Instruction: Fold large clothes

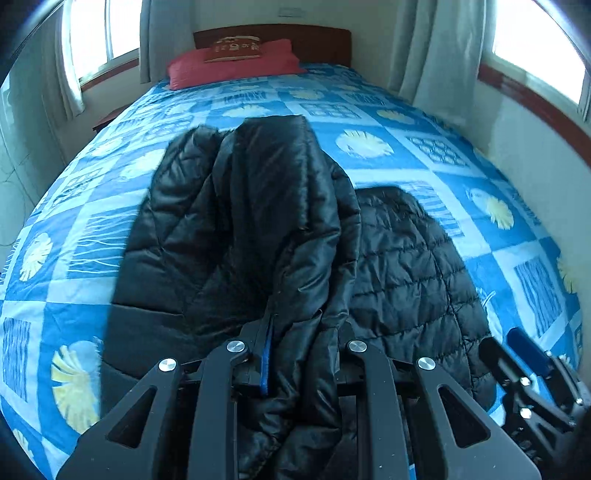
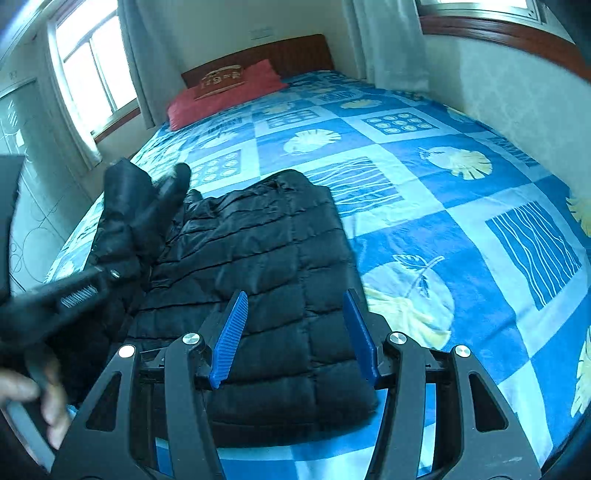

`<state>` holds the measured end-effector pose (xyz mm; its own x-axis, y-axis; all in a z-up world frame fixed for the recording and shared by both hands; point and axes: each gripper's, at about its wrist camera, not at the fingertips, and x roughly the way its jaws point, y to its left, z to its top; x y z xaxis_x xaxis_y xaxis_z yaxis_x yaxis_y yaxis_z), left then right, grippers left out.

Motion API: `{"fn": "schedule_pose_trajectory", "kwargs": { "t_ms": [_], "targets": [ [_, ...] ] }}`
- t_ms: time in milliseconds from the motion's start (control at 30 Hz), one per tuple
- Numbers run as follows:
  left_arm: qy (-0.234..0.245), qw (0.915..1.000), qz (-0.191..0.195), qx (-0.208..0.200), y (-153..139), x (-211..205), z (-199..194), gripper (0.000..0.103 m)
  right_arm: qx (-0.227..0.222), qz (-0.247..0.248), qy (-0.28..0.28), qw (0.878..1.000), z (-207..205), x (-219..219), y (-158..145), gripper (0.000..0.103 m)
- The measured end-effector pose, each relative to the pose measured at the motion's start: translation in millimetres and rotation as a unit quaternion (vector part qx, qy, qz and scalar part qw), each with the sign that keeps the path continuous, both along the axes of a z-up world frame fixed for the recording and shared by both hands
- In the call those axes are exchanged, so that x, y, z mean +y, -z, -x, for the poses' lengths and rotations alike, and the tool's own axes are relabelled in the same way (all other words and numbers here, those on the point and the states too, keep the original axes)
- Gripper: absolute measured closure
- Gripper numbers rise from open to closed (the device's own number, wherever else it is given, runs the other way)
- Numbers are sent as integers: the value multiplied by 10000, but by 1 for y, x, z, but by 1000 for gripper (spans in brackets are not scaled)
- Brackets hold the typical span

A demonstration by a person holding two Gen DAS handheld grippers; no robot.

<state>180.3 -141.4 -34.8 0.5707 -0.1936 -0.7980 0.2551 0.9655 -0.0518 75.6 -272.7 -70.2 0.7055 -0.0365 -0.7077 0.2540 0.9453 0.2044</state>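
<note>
Two tools: my left tool [image 1: 295, 354] is clamped on the black jacket [image 2: 266, 280], lifting one side to fold it; right tool [image 2: 293, 332] hangs apart above it.

A bedroom in a home — a bed [image 2: 461, 229] under a blue patterned quilt fills the room, with a red pillow [image 1: 236, 62] against a dark wooden headboard [image 1: 317, 40], and curtained windows [image 1: 99, 33] on both sides — plain pale walls.
</note>
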Motion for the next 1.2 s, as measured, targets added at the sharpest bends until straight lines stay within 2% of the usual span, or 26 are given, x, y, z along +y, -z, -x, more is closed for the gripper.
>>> {"fn": "schedule_pose_trajectory", "kwargs": {
  "t_ms": [267,433,533,600,667,800,900,1000,1067,1200],
  "targets": [
    [139,9998,-113,26,33,-24,7,83,146,35,120,9998,4,-10,8,49],
    [170,9994,-290,-116,30,-32,16,81,185,72,196,9996,10,-13,9,49],
    [201,9990,-338,-197,19,-33,23,75,139,101,247,9995,15,-17,5,47],
    [265,9992,-223,-216,11,-34,27,57,118,141,272,9995,18,-18,2,45],
    [324,9993,-11,-171,0,-31,34,48,99,163,286,9994,21,-19,0,45],
    [528,9983,196,-163,-20,-31,48,46,32,173,280,9995,26,-18,-6,45],
    [708,9958,566,-123,-42,-17,62,46,-34,206,225,9995,27,-11,-13,45],
    [700,9949,623,-360,-60,3,71,45,-112,242,111,9996,27,3,-21,45],
    [512,9950,627,-579,-72,30,71,39,-157,211,7,9997,22,13,-25,44],
    [-224,9922,808,-921,-84,98,55,38,-218,77,-244,9994,5,37,-32,44]
  ]
}}
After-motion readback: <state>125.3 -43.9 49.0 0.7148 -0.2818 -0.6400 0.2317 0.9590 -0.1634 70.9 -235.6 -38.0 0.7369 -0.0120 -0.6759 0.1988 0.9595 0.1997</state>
